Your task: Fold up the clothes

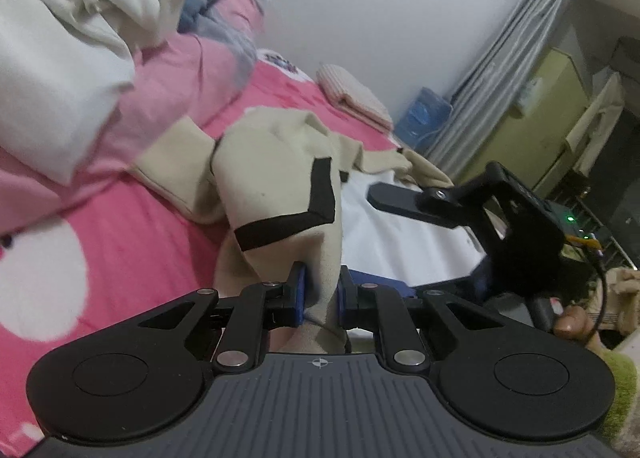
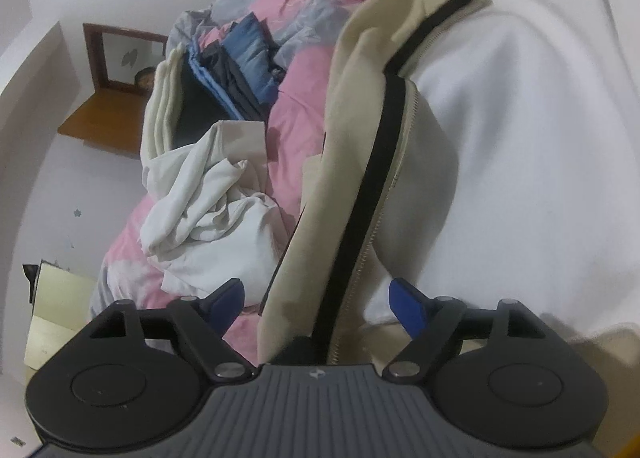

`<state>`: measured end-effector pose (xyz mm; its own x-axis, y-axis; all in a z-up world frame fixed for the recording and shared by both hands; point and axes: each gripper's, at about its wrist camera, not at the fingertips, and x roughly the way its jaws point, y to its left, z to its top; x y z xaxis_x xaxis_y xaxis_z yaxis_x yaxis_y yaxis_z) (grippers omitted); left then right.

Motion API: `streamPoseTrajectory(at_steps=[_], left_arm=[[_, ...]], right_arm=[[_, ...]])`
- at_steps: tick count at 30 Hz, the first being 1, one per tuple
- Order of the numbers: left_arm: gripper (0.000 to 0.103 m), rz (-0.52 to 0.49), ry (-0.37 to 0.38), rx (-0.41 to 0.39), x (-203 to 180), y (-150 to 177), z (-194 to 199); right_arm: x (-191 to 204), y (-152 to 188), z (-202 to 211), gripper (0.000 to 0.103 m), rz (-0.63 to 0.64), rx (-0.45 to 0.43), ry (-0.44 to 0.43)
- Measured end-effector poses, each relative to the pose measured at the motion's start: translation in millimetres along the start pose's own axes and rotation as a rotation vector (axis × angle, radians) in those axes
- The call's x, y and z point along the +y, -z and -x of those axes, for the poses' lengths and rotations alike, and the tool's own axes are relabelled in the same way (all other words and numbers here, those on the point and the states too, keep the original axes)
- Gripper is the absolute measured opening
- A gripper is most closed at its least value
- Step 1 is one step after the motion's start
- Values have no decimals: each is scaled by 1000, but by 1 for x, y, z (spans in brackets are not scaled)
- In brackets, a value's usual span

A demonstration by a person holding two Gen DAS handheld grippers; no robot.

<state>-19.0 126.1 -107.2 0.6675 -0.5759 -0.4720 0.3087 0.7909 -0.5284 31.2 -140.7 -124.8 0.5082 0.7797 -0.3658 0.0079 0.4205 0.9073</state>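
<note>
A beige jacket (image 1: 276,178) with black trim and white lining lies bunched on the pink bed. My left gripper (image 1: 322,292) is shut on a fold of its beige fabric and lifts it. My right gripper (image 2: 316,298) is open, its blue pads (image 2: 406,304) set wide on either side of the jacket's black zipper band (image 2: 360,198); the white lining (image 2: 520,138) spreads to the right. In the left wrist view the right gripper (image 1: 400,198) shows as a black body over the white lining (image 1: 404,234).
A crumpled white garment (image 2: 208,210) lies on the pink bedding (image 1: 120,242). Folded blue and dark clothes (image 2: 224,74) are stacked beyond it. A folded striped cloth (image 1: 352,98) sits by the wall. A curtain (image 1: 512,58) and yellow cabinet (image 1: 532,114) stand at the right.
</note>
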Motion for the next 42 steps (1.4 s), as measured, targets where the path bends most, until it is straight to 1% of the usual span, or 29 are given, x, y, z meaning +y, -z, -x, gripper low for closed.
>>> streamPoseTrajectory(at_steps=[5, 10, 12, 16, 19, 23, 24, 25, 27, 28, 30, 31, 32, 34, 35, 39, 42], left_arm=[[13, -8, 15, 25, 0, 4, -7], [13, -36, 16, 43, -2, 7, -12], [13, -45, 19, 46, -4, 8, -12], [13, -62, 28, 47, -7, 8, -12], [13, -75, 34, 49, -8, 9, -12], [13, -85, 37, 51, -9, 10, -13], [13, -88, 38, 52, -10, 10, -13], [13, -91, 38, 52, -10, 10, -13], [13, -97, 36, 52, -11, 10, -13], [13, -98, 35, 53, -11, 11, -13], [13, -96, 34, 57, -12, 11, -13], [14, -94, 34, 59, -12, 11, -13], [15, -90, 34, 61, -12, 11, -12], [18, -83, 36, 65, -12, 10, -11], [21, -82, 41, 62, -12, 10, -10], [27, -77, 60, 46, -10, 8, -3], [27, -66, 14, 31, -4, 2, -2]], right_arm=[[-2, 1, -3, 83, -8, 11, -22], [5, 3, -10, 86, 34, 40, -29], [8, 4, -14, 87, 62, 53, -11], [7, 6, -22, 87, 65, 72, 22], [3, 6, -25, 84, 53, 69, 31], [-2, 3, -28, 71, 31, 70, 29], [-3, 3, -29, 66, 27, 70, 30], [-4, 3, -30, 63, 23, 69, 30], [-6, 3, -31, 49, 15, 66, 29], [-7, 4, -30, 46, 11, 65, 33], [-10, 3, -29, 29, 1, 60, 32], [-11, 3, -29, 24, -4, 57, 27], [-11, 3, -28, 15, -2, 49, 27], [-11, 2, -25, 12, 1, 35, 27], [-10, 1, -24, 10, 2, 29, 28], [-19, -5, -12, 9, -28, -19, 37], [-25, -11, 0, 9, -47, -62, 37]])
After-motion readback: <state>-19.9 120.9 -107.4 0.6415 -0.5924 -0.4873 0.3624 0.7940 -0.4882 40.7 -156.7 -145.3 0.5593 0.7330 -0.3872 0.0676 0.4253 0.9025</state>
